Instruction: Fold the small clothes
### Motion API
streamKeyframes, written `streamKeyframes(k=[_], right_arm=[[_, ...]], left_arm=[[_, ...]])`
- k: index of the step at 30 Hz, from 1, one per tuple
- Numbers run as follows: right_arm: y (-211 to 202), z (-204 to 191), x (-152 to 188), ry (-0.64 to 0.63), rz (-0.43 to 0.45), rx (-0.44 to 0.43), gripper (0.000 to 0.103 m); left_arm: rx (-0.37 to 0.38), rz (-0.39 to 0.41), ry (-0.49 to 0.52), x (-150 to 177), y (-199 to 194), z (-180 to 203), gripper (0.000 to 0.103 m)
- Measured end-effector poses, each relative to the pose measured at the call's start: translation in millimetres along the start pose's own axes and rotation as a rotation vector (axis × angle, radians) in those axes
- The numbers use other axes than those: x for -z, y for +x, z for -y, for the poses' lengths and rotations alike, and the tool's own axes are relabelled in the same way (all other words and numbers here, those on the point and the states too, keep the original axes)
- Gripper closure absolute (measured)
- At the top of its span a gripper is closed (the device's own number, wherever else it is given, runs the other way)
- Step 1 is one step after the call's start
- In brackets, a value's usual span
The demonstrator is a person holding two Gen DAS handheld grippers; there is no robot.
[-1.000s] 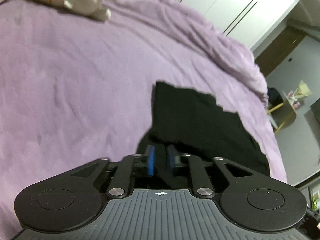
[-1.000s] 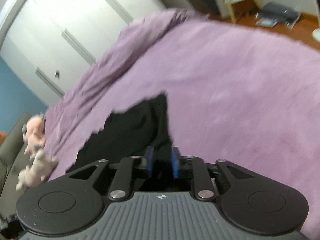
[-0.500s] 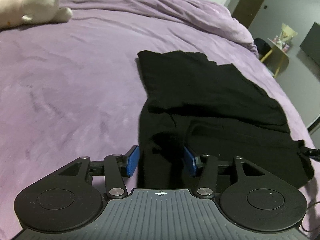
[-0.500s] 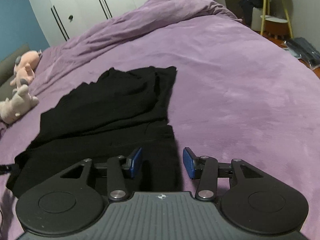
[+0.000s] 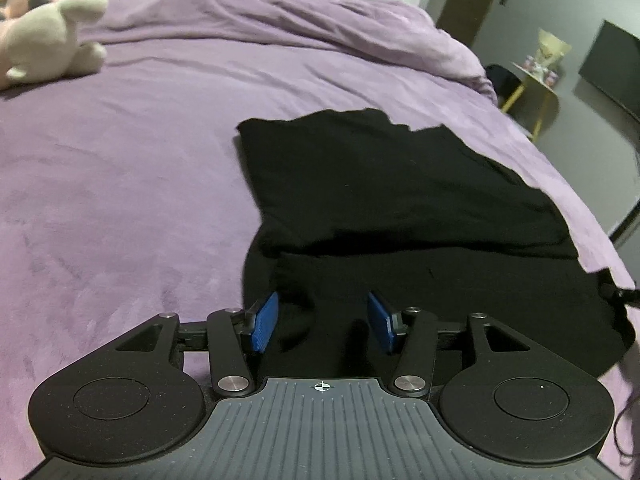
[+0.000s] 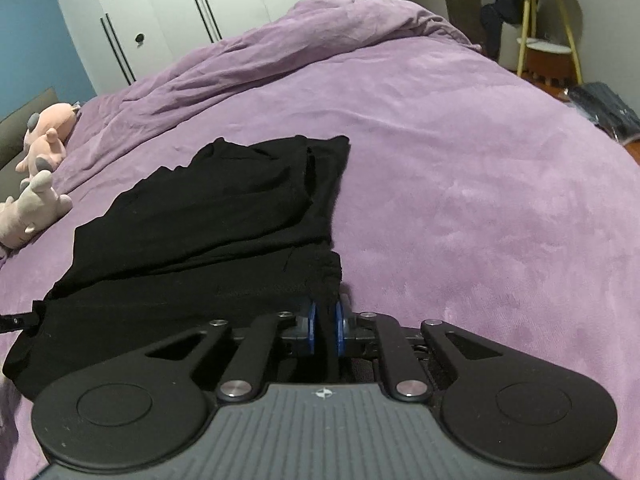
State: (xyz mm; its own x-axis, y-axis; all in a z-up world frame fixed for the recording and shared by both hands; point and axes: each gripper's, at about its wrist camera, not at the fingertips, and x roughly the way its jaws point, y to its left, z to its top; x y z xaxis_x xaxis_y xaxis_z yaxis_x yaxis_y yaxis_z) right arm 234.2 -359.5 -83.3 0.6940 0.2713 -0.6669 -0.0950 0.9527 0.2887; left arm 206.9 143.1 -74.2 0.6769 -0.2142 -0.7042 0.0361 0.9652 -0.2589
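A purple bed (image 5: pixel 140 200) carries the black garment (image 5: pixel 400 200), partly folded over itself near its middle, with plush toys (image 5: pixel 48 40) well apart at the far side. The right gripper (image 6: pixel 325 326) has just closed its jaws, clenched on the garment's near corner. The left gripper (image 5: pixel 322 322) has its jaws spread over the near edge, fabric between them but not pinched.

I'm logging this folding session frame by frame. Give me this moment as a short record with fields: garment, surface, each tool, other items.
garment: black garment, partly folded, far part doubled over the near part
surface: purple bedspread
left tool: left tool open, jaws have just been opening, near edge of the cloth lies between the pads unpressed
right tool: right tool shut on the garment's near right corner, jaws have just closed
other items: plush toys at the bed's far left; yellow-legged side table beyond the bed
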Motion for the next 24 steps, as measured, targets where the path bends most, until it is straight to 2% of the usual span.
streamKeyframes(k=[4,7,8,9,10,11,12,14,15,16,18,21,22,24], right_arm=[[2,1,0,0.005,-0.007,0.001,0.088],[3,-1,0,0.000,-0.004,-0.002,0.088],[3,-2,-1,0.000,-0.005,-0.001,0.088],[4,-2,-1,0.002,-0.005,-0.001,0.088],[4,-2,-1,0.002,-0.003,0.000,0.088],[5,-2,-1,-0.003,-0.005,0.001,0.088],[6,-3,-2,-0.008,-0.006,0.003,0.088],[7,-3,-2,-0.017,-0.005,0.004,0.089],[6,-4,-2,-0.021,-0.002,0.012,0.097],[4,-5,-3,-0.024,0.011,0.018,0.099],[-7,-6,-6,-0.017,0.051,0.007,0.099],[-27,0,-16,0.080,0.121,-0.101,0.099],[-32,2,-21,0.117,0.145,-0.145,0.099],[-36,3,-33,0.147,0.183,-0.177,0.099]], left_arm=[[-0.067,-0.011,0.042,-5,8,4,0.045],[-0.045,-0.024,-0.003,-7,14,0,0.050],[-0.051,-0.027,-0.006,-7,15,0,0.054],[-0.071,-0.027,0.002,-8,16,2,0.067],[-0.090,-0.024,0.013,-8,16,5,0.074],[-0.105,-0.026,0.019,-8,17,6,0.085],[-0.110,-0.026,0.019,-8,17,6,0.091],[-0.116,-0.019,0.007,-9,15,5,0.095],[-0.122,-0.013,0.001,-9,13,5,0.096],[-0.118,-0.003,-0.004,-10,9,5,0.096],[-0.099,0.030,-0.006,-14,-4,9,0.097],[-0.012,0.090,-0.042,-30,-33,13,0.097],[0.006,0.115,-0.049,-37,-41,14,0.097],[0.017,0.164,-0.054,-54,-51,16,0.097]])
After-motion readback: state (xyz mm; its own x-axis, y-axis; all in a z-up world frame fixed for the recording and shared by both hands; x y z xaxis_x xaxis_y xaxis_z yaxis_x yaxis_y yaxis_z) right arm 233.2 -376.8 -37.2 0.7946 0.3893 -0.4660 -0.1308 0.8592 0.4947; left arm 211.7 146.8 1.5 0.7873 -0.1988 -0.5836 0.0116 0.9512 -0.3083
